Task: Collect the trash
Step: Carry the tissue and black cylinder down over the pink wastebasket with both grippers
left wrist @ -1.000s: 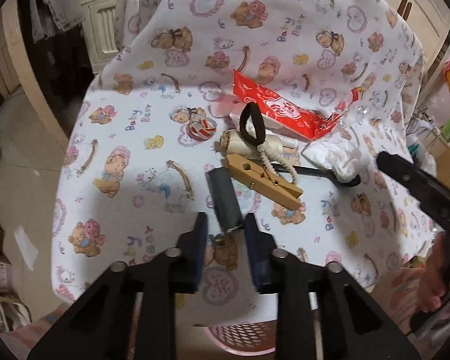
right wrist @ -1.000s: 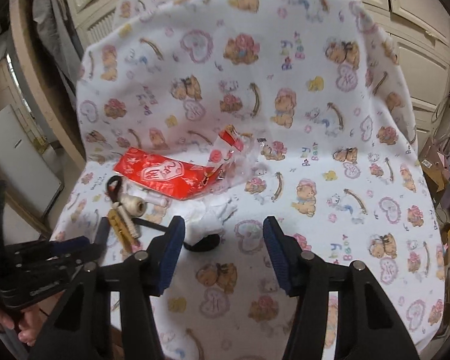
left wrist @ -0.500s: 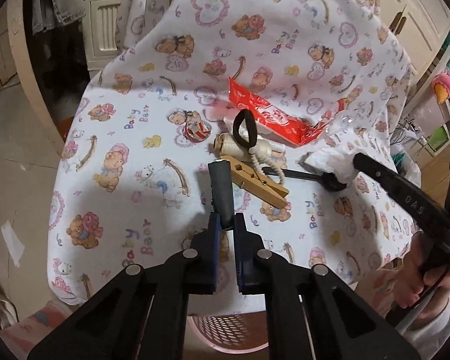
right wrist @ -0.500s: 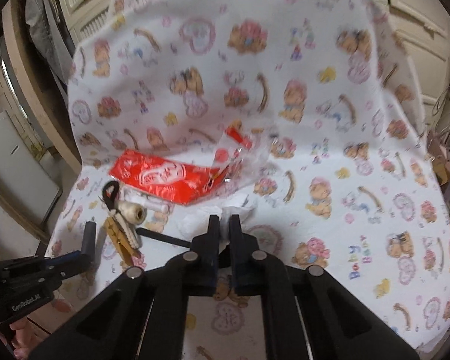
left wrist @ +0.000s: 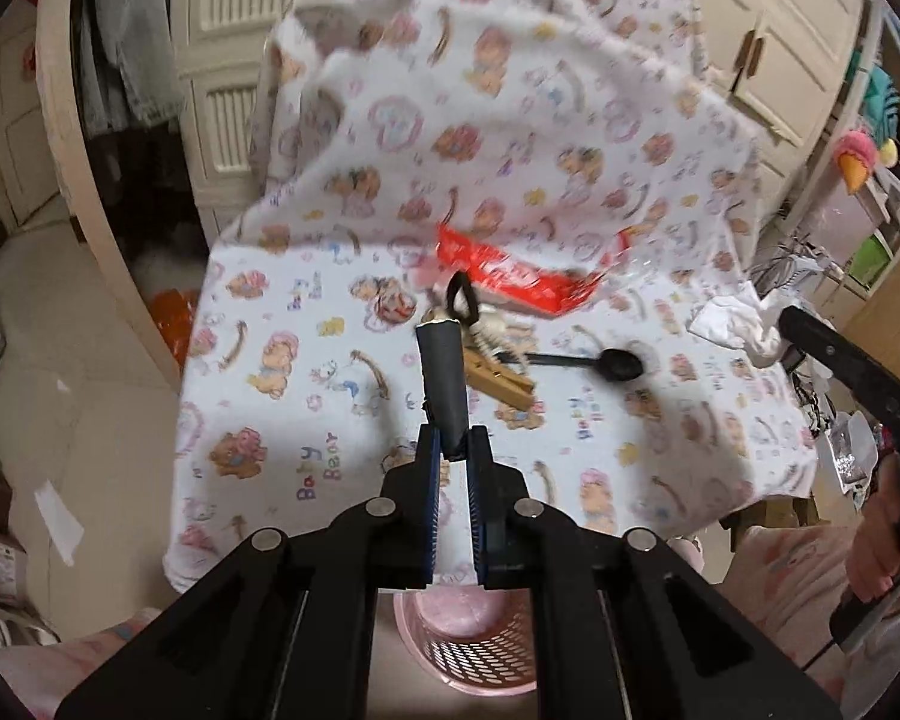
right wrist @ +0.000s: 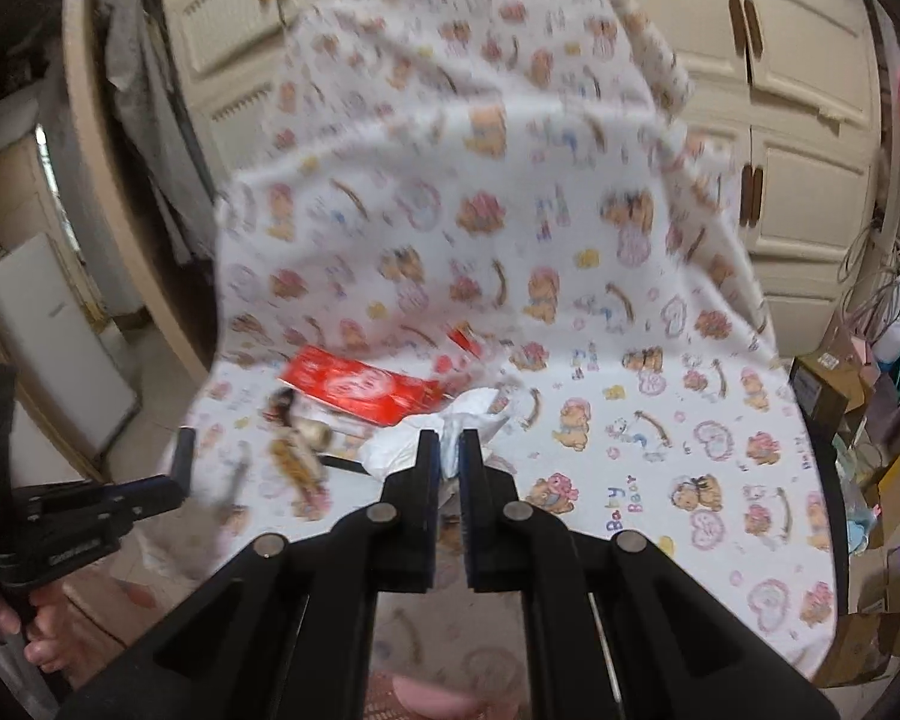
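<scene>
A: Clamping a dark grey cylinder (left wrist: 443, 378), the left gripper (left wrist: 453, 450) has its two blue-padded fingers (left wrist: 431, 468) drawn close on the cylinder's lower end. The piece stands nearly upright out of the grip, above the bear-print cloth (left wrist: 306, 384).

B: And the right gripper (right wrist: 447, 457)?

A: Its fingers are pressed nearly together too, pinching a crumpled white tissue (right wrist: 432, 438). The wad bulges out to the left of the fingers, and a thin strip of it shows in the narrow slit between the pads.

B: What lies beyond the left one?

A: Just past the cylinder's tip, a wooden clothespin (left wrist: 498, 381) rests on the cloth, with a black loop (left wrist: 463, 299) and some pale beaded bits behind it; blur hides their detail. A black spoon (left wrist: 600, 363) lies to the right of the clothespin. Further back is a red wrapper (left wrist: 510, 276), where the seat meets the draped backrest.

B: Anything below?

A: A pink basket (left wrist: 468, 648) with a perforated wall sits under the front edge of the cloth, directly below the left gripper.

B: From the right wrist view?

A: The red wrapper lies just behind the tissue, and the left gripper appears at the lower left, with the cylinder sticking up from it.
</scene>
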{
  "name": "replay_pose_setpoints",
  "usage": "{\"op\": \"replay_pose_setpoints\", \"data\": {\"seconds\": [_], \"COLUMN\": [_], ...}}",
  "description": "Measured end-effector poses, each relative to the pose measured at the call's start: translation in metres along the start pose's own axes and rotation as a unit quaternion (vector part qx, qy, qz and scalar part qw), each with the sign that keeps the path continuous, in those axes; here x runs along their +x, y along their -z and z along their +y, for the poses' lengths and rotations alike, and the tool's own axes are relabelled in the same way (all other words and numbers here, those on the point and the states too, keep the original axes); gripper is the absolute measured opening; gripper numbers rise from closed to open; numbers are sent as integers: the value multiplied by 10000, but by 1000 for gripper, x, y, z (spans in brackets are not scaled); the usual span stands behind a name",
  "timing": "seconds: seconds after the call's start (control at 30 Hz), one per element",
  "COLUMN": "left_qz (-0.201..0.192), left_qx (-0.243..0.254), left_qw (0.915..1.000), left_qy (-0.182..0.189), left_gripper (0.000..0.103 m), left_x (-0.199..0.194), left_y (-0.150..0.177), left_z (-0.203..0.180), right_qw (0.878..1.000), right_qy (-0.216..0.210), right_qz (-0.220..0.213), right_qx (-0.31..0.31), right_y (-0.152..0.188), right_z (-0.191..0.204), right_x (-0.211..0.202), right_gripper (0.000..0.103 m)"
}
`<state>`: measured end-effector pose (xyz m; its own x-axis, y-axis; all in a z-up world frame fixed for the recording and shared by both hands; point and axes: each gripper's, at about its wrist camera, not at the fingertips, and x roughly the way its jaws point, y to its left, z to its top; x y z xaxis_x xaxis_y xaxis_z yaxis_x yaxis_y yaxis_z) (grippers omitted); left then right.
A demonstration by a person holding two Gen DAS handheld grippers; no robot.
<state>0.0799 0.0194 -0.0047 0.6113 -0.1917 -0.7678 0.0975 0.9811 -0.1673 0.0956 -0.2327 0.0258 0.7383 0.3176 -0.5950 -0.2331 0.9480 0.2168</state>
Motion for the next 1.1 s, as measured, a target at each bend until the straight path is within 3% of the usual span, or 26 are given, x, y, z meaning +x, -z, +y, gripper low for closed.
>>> {"op": "replay_pose_setpoints", "data": {"seconds": [0.2,0.33,0.43,0.7,0.9,1.1], "left_qz": [-43,-422,-136,759,1462,2060], "left_qx": [-54,-288,-271,-123,-71,-47], "left_qw": [9998,9987,9993,9961,9877,9777], "left_qy": [166,-71,237,427,547,415], "left_gripper": [8,8,8,8,8,8], "left_x": [-41,-59,-47,-1,23,55], "left_y": [13,34,48,70,86,102], "left_z": [-12,-14,-14,-17,-20,-25], "right_qw": [9991,9986,9988,9977,9886,9780], "right_qy": [-201,-266,-346,-265,-625,-435], "right_qz": [-369,-422,-302,575,1363,2033], "right_qx": [-47,-154,-159,-223,97,145], "right_y": [10,33,51,93,113,136], "right_z": [31,51,58,53,41,41], "right_x": [-65,-94,-96,-46,-11,27], "right_gripper": [6,6,6,6,6,7]}}
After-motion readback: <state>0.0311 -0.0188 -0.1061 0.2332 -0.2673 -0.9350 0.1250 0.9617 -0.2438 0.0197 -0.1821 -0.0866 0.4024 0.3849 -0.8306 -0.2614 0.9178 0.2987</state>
